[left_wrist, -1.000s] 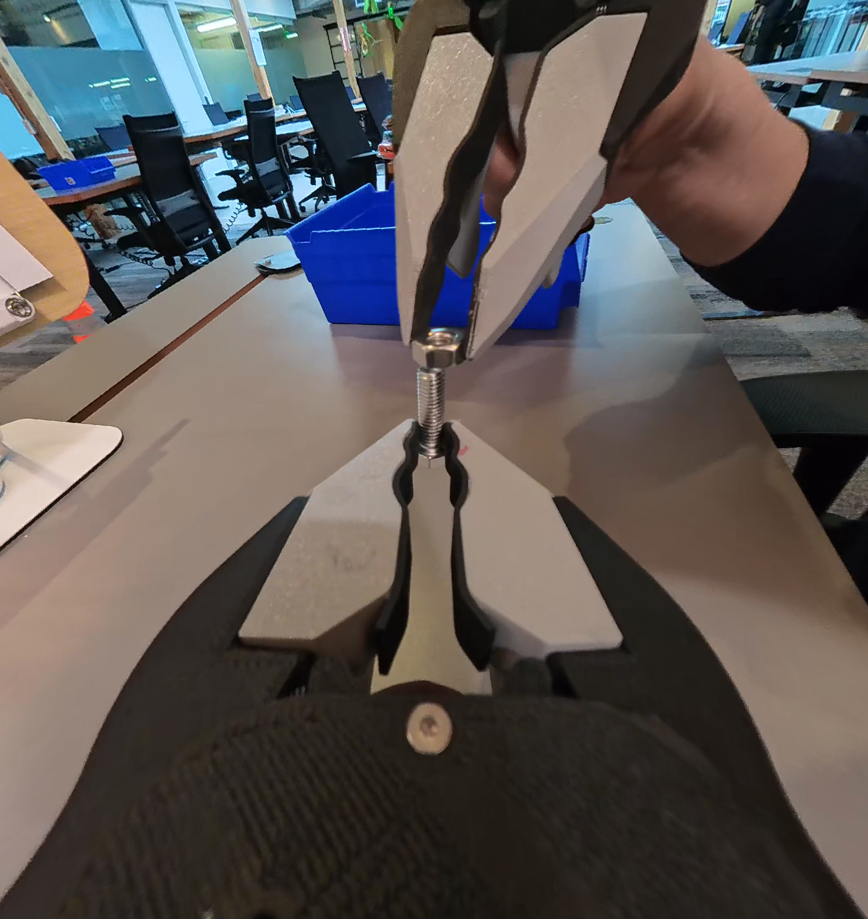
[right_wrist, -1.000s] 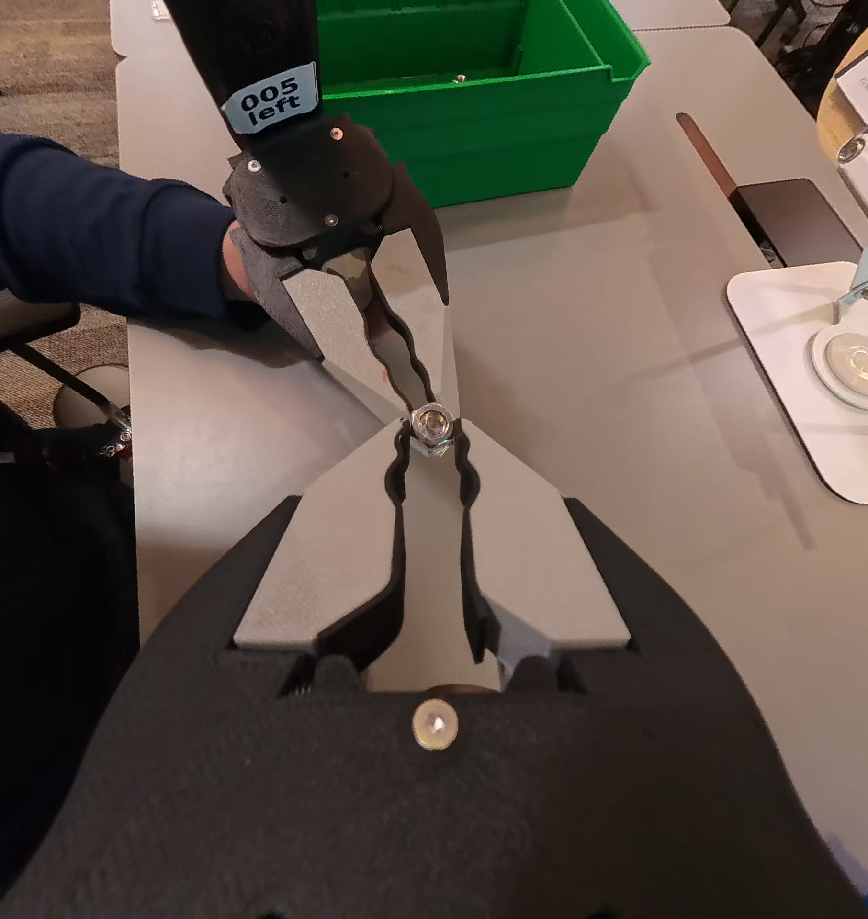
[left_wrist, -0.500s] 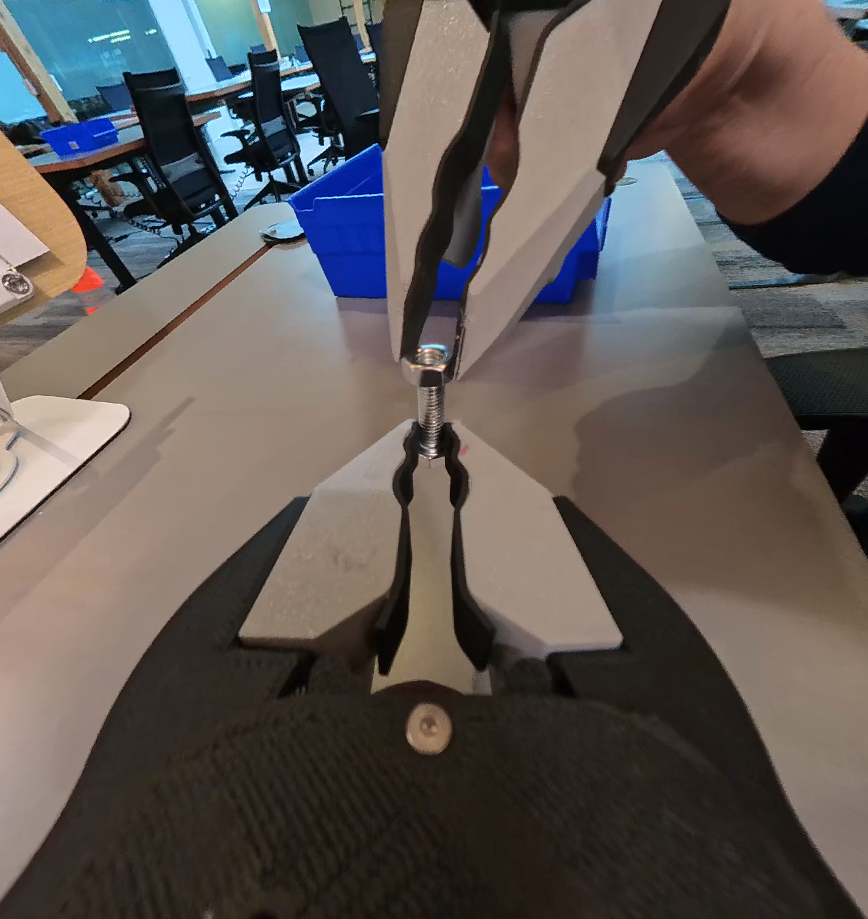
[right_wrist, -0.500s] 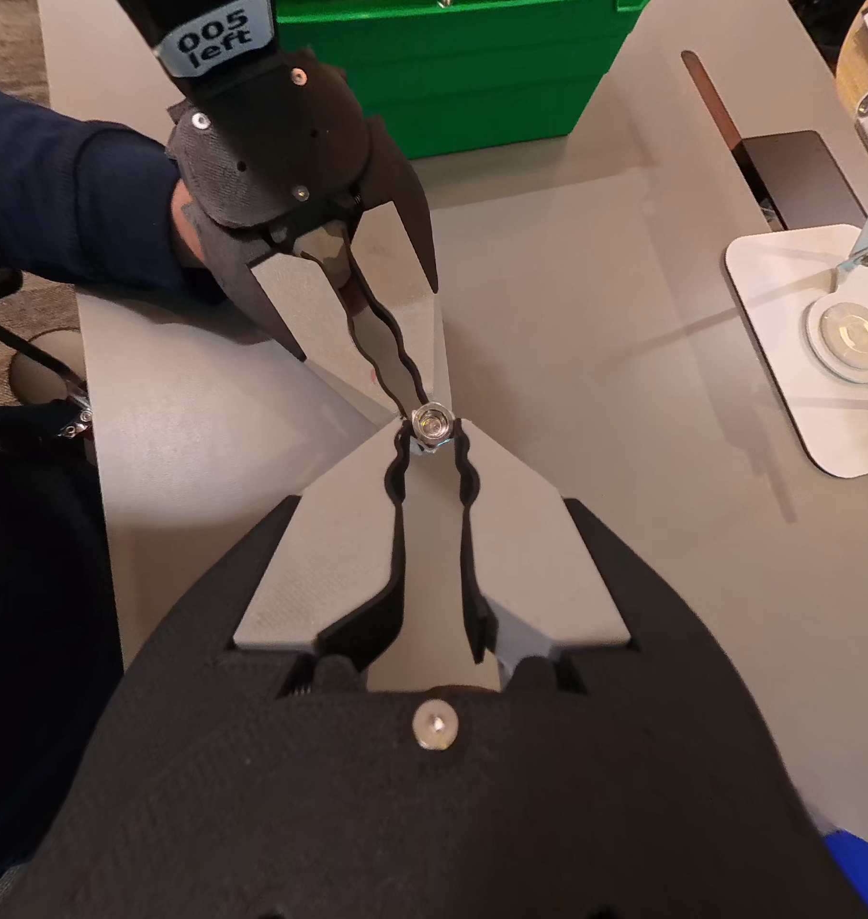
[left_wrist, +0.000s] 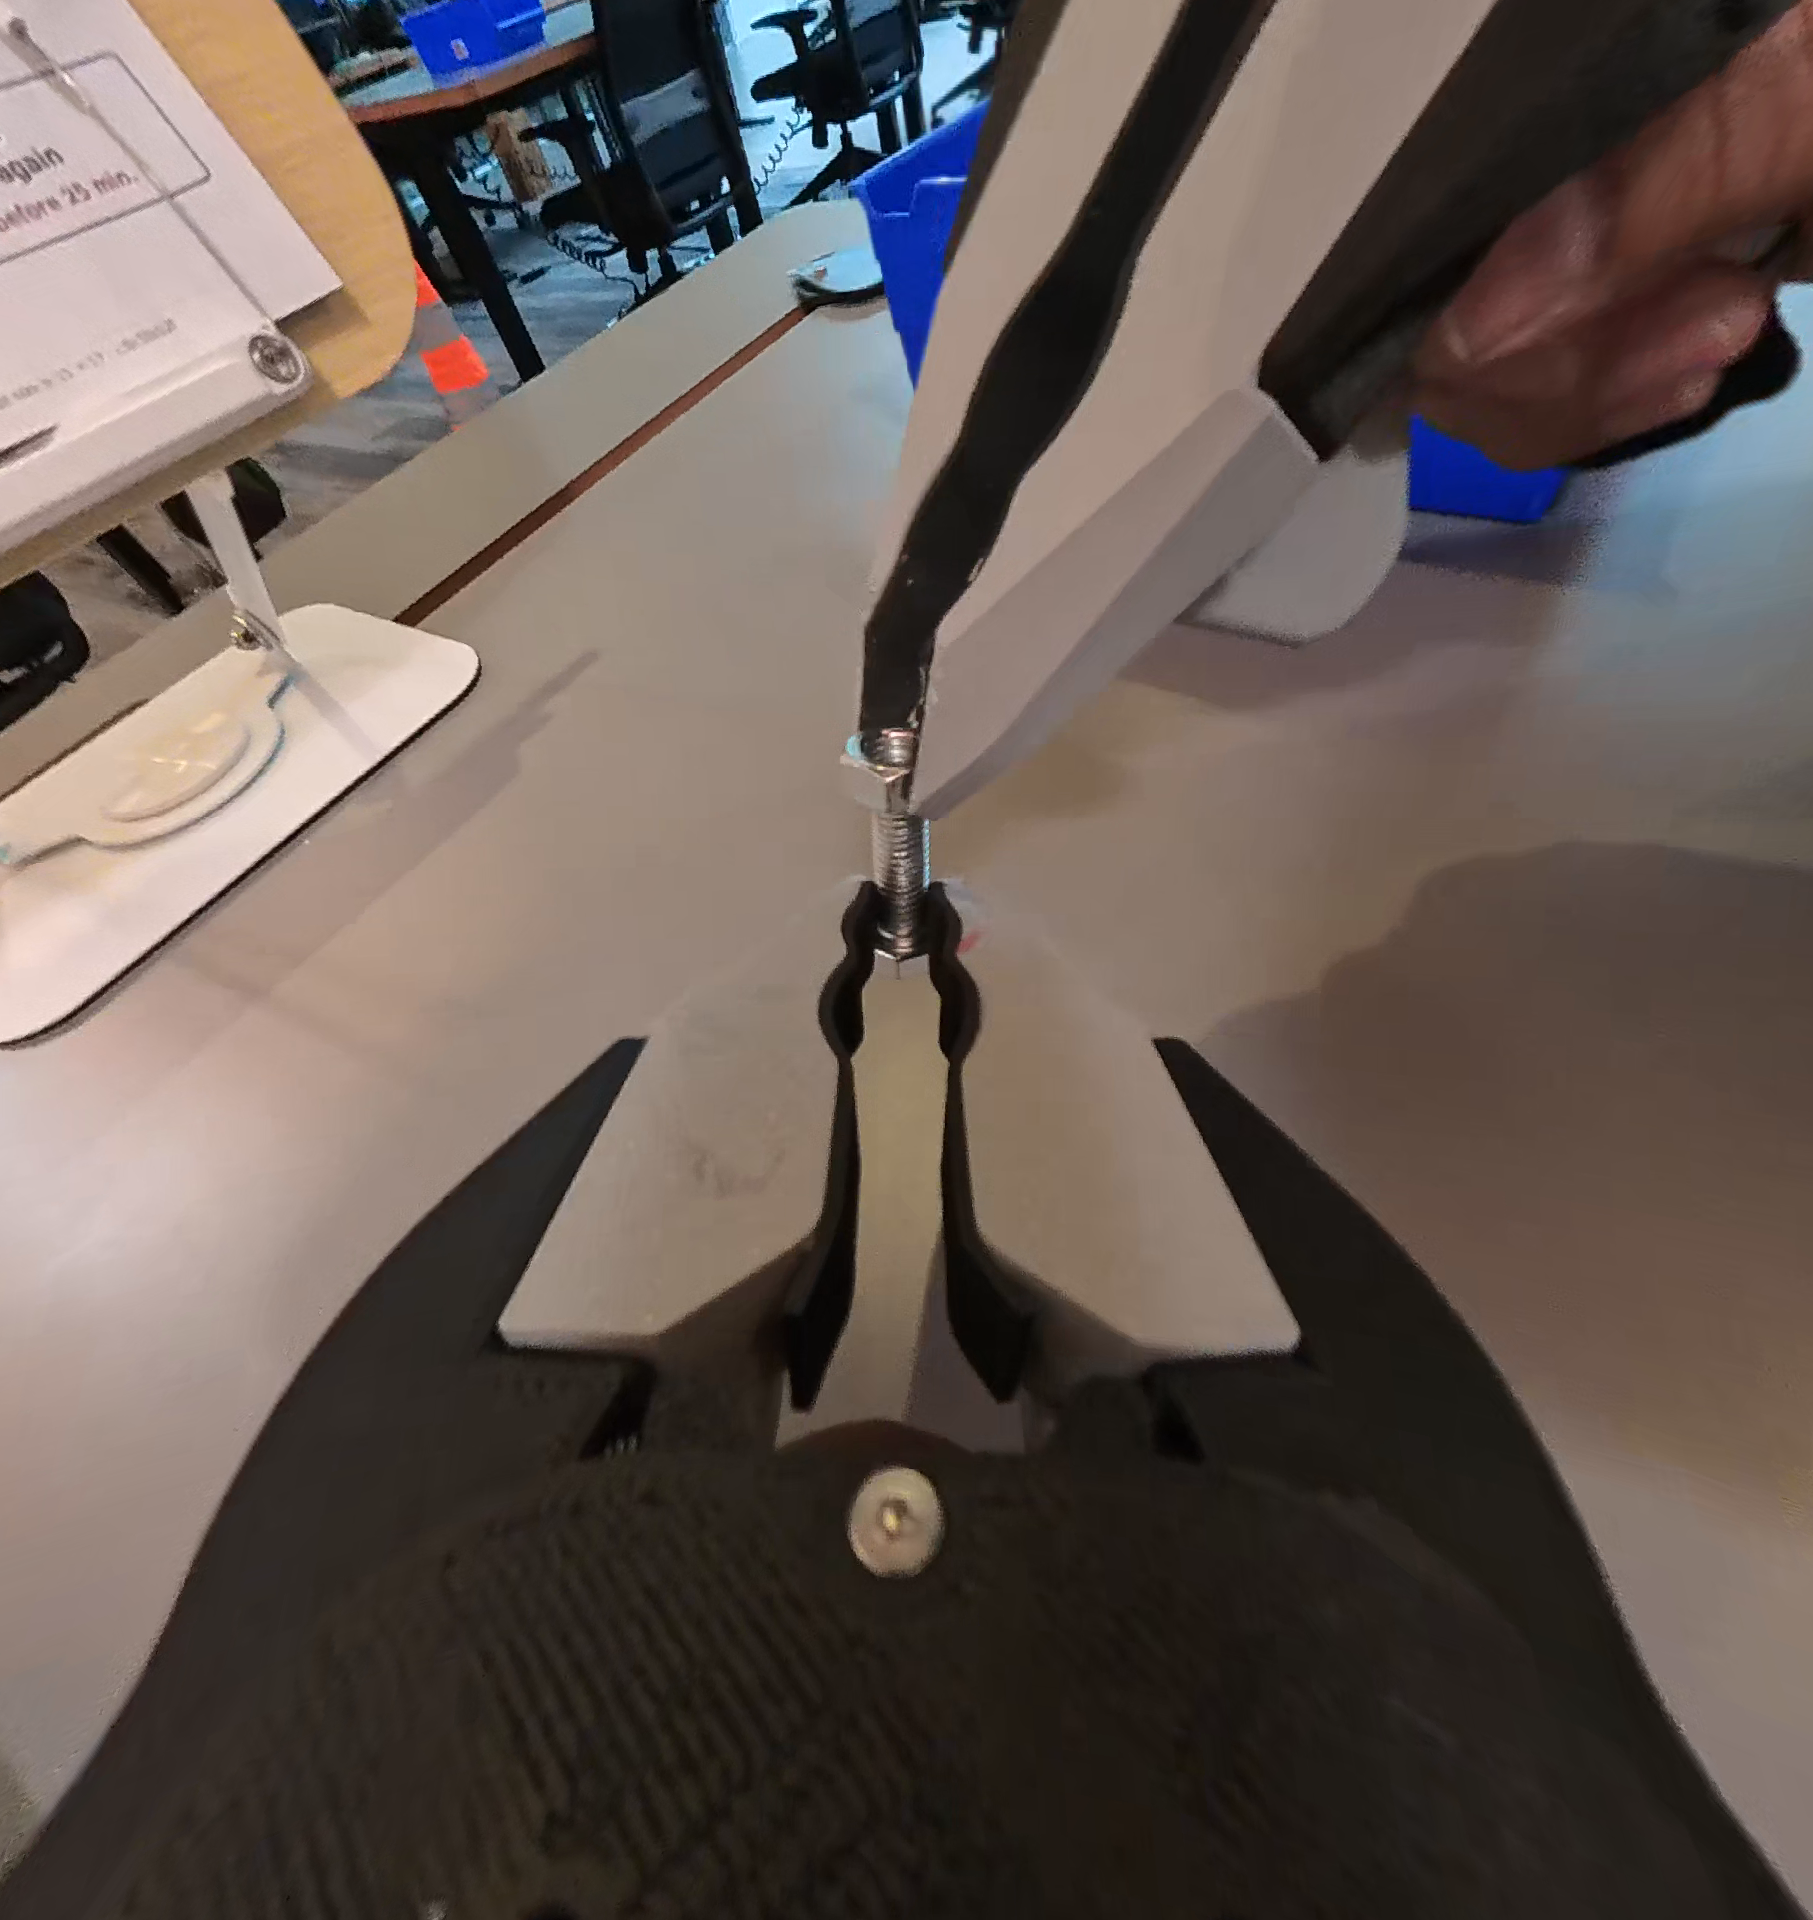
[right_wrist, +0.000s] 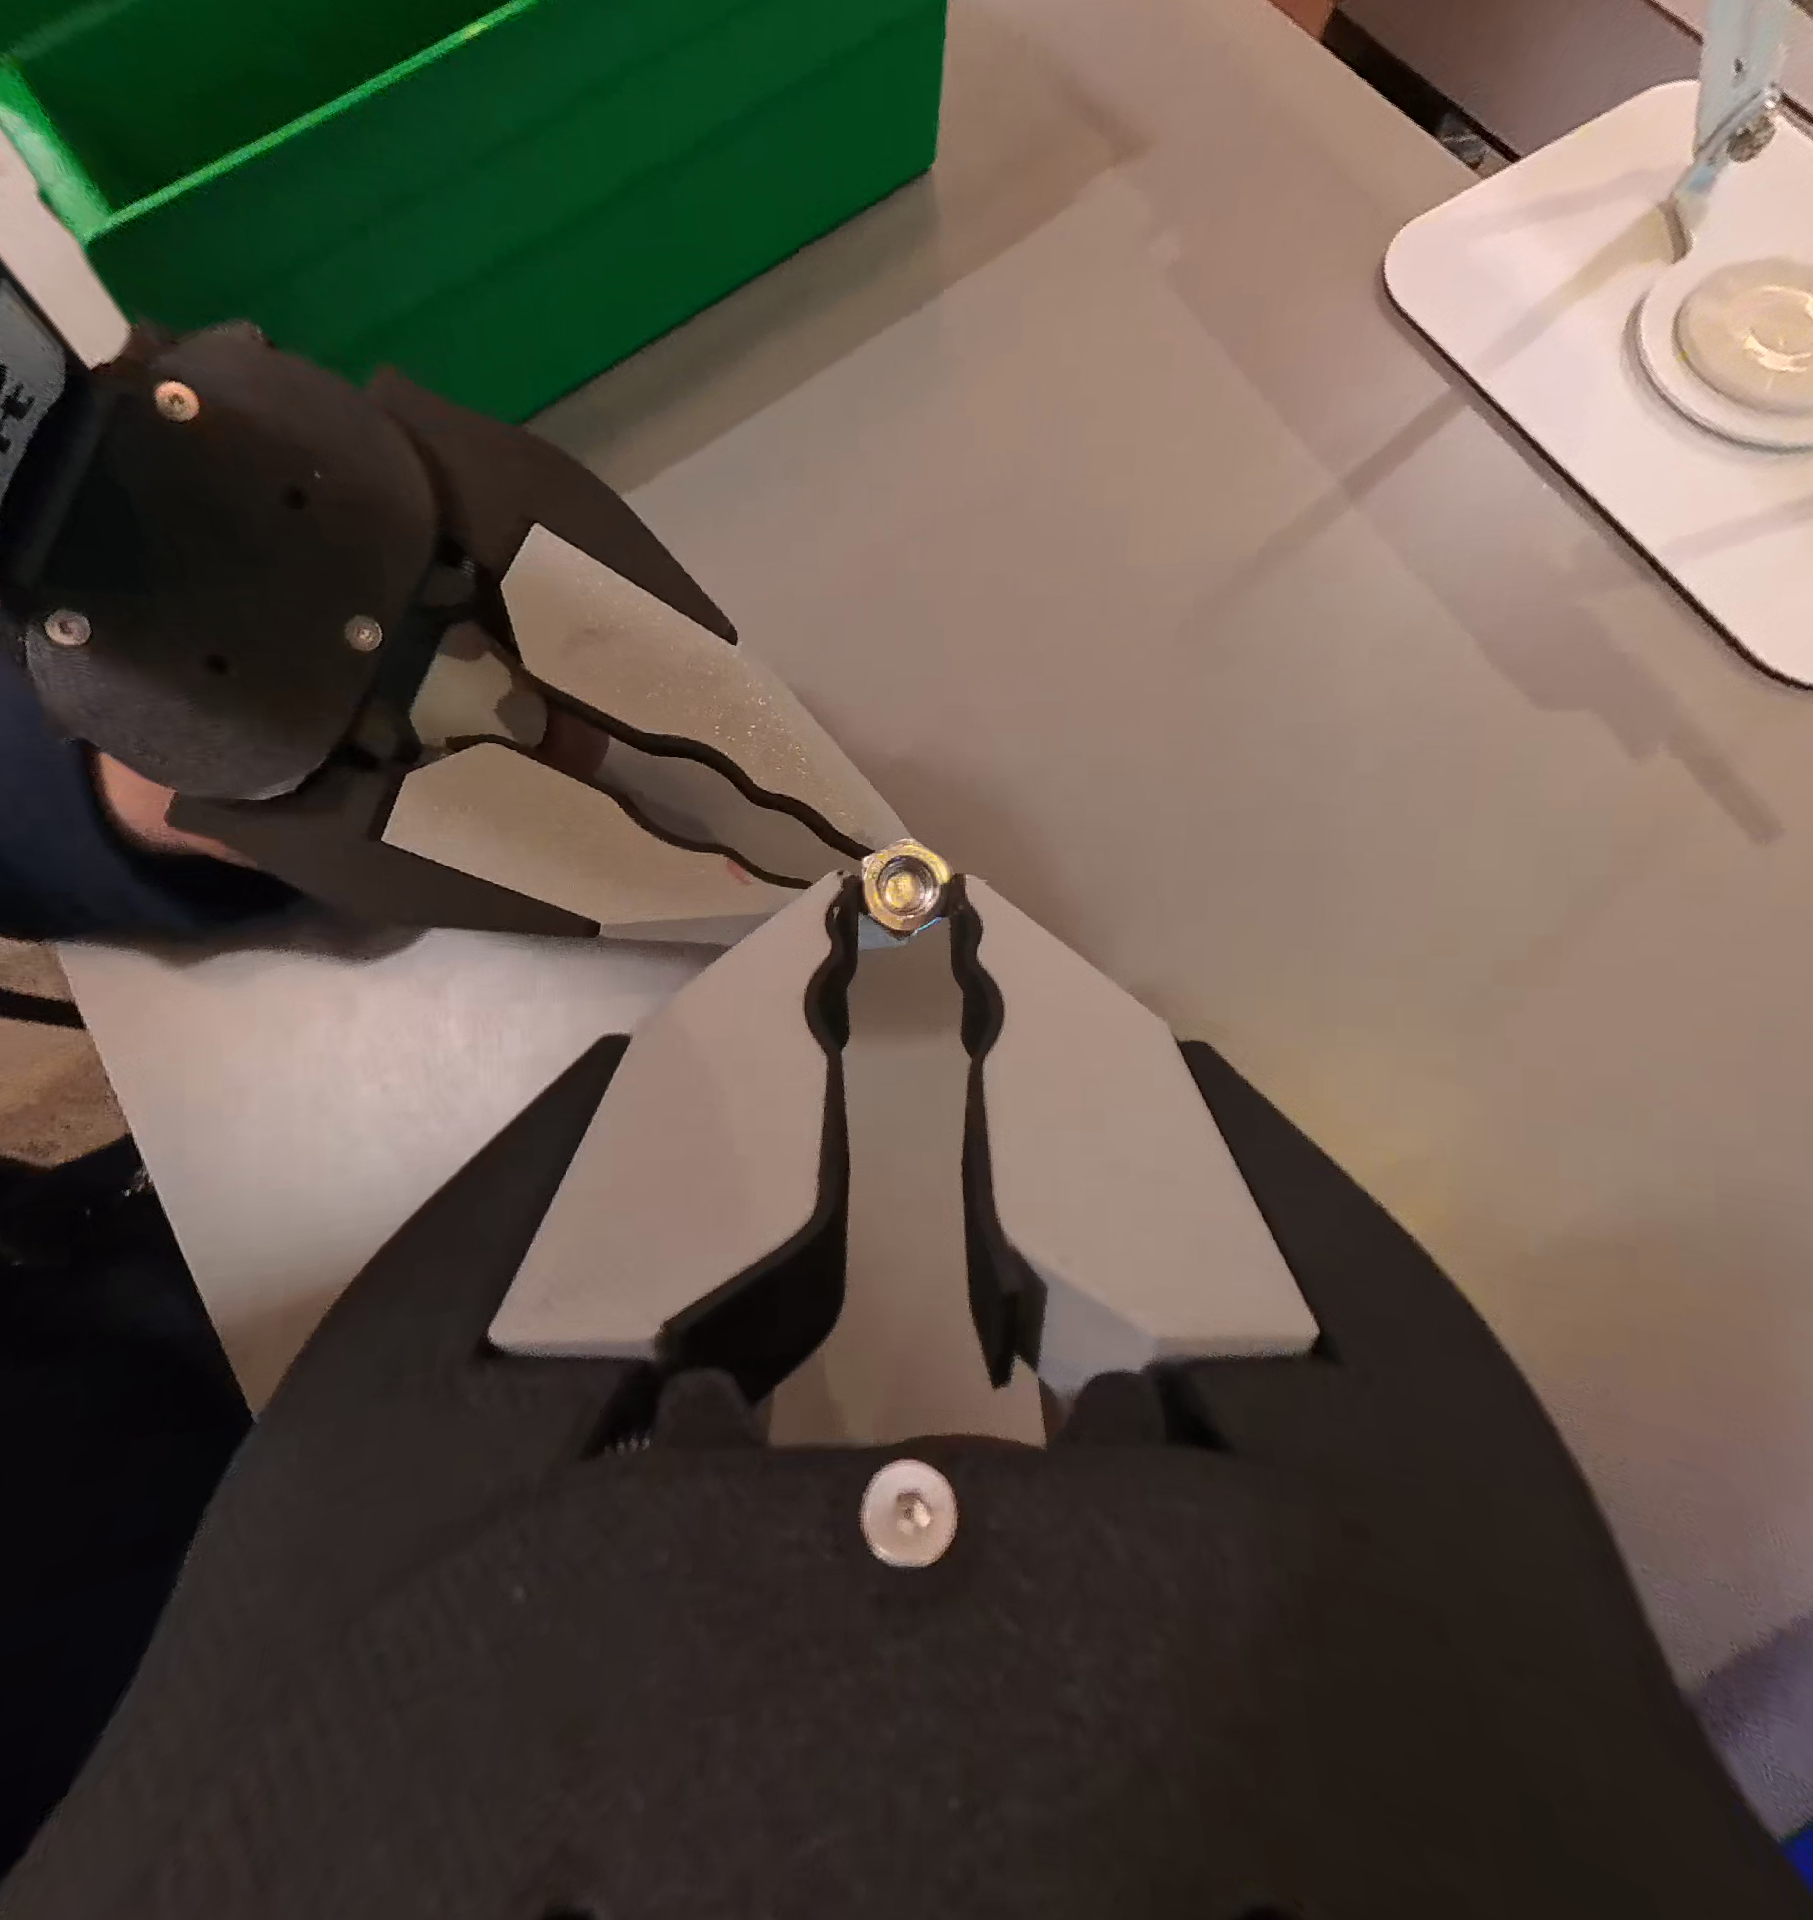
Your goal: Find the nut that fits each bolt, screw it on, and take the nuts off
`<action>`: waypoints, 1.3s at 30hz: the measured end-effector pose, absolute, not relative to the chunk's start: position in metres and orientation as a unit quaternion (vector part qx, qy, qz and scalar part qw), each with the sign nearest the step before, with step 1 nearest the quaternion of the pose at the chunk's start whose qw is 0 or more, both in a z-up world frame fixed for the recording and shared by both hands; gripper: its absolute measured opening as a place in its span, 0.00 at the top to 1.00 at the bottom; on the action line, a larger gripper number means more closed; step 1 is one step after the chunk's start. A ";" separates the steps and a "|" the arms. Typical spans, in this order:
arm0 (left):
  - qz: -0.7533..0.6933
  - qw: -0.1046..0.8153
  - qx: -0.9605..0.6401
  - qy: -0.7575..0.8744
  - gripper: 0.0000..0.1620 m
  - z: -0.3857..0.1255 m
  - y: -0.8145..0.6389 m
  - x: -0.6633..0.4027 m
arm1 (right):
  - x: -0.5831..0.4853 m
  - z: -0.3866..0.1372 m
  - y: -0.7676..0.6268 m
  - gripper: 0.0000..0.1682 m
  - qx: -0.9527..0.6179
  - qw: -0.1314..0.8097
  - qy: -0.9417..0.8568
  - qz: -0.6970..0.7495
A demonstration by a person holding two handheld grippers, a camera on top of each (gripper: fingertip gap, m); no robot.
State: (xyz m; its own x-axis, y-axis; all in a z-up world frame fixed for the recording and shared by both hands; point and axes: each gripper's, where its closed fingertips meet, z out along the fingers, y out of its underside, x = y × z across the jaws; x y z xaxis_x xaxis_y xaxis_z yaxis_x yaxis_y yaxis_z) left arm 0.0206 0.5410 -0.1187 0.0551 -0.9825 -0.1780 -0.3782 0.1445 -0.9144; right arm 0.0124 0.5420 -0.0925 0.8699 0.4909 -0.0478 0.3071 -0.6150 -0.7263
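Note:
A silver threaded bolt (left_wrist: 897,857) stands upright above the grey table (left_wrist: 1401,1039). My left gripper (left_wrist: 900,923) is shut on its lower end. A silver hex nut (left_wrist: 874,774) sits at the bolt's top. My right gripper (left_wrist: 897,750) comes down from above and is shut on that nut. In the right wrist view I look down the bolt's axis: the nut (right_wrist: 902,894) is clamped between the right gripper's (right_wrist: 900,904) tips, and the left gripper (right_wrist: 845,871) reaches in from the left. The bolt's head is hidden in the left jaws.
A green bin (right_wrist: 466,208) stands beyond the left gripper. A blue bin (left_wrist: 1473,478) is behind the right gripper. A white stand base (left_wrist: 206,779) with a wooden sign board (left_wrist: 289,135) is at the table's left, and it also shows in the right wrist view (right_wrist: 1567,343). Office chairs and desks lie beyond. Left and right tips are no more than a few centimetres apart.
My right gripper has twisted around the bolt's axis while shut on the nut, so the left gripper swings from the top to the left in its view. The left gripper still holds the bolt.

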 end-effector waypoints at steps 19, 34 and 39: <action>-0.487 0.393 -0.457 0.632 0.96 -0.096 0.497 0.015 | 0.010 -0.035 0.504 0.85 -0.744 0.481 -0.417 0.202; -0.528 0.383 -0.379 0.657 0.96 -0.083 0.468 0.006 | -0.006 -0.055 0.476 0.83 -0.703 0.485 -0.458 0.247; -0.526 0.386 -0.381 0.655 0.96 -0.083 0.469 0.006 | -0.007 -0.053 0.475 0.82 -0.695 0.495 -0.445 0.272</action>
State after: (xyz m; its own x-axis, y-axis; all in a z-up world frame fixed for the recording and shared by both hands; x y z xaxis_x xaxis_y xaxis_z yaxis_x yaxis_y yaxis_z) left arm 0.0064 0.4686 -0.0832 -0.4118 -0.9051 -0.1056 -0.0933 0.1571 -0.9832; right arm -0.0074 0.4745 -0.0530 0.4568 0.8873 0.0632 0.3490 -0.1134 -0.9302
